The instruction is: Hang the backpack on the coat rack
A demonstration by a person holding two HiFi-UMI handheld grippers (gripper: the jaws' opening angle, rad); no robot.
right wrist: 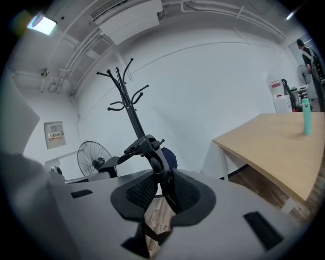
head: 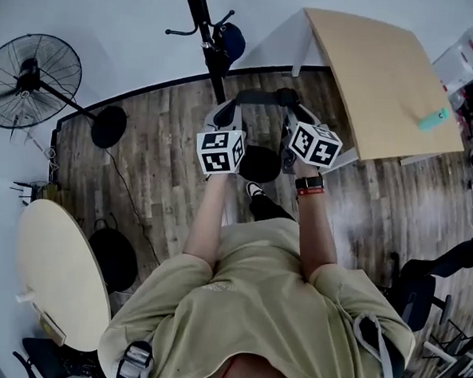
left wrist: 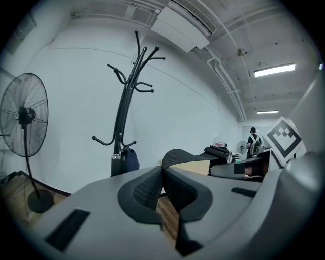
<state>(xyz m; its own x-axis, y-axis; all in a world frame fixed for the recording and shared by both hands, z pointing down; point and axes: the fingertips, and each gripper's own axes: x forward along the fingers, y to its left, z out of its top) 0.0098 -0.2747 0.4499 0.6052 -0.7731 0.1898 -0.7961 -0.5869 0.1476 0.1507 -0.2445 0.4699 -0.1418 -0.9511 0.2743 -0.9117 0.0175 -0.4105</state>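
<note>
A black backpack [head: 260, 163] hangs below my two grippers by its top strap [head: 266, 96], which spans from one to the other. My left gripper [head: 229, 109] is shut on the strap's left end; in the left gripper view the mesh strap [left wrist: 185, 154] arcs away to the right from the closed jaws [left wrist: 162, 187]. My right gripper [head: 299, 114] is shut on the other end, a strap and buckle [right wrist: 151, 151] rising out of its jaws [right wrist: 165, 190]. The black coat rack [head: 206, 30] stands just ahead, its hooks [left wrist: 137, 76] bare up top.
A dark blue item [head: 230, 40] hangs low on the rack. A standing fan [head: 31, 80] is at the left, a wooden table [head: 379, 81] with a teal bottle [head: 433, 118] at the right. A round table [head: 60, 269] and a black bag [head: 112, 256] lie behind on the left.
</note>
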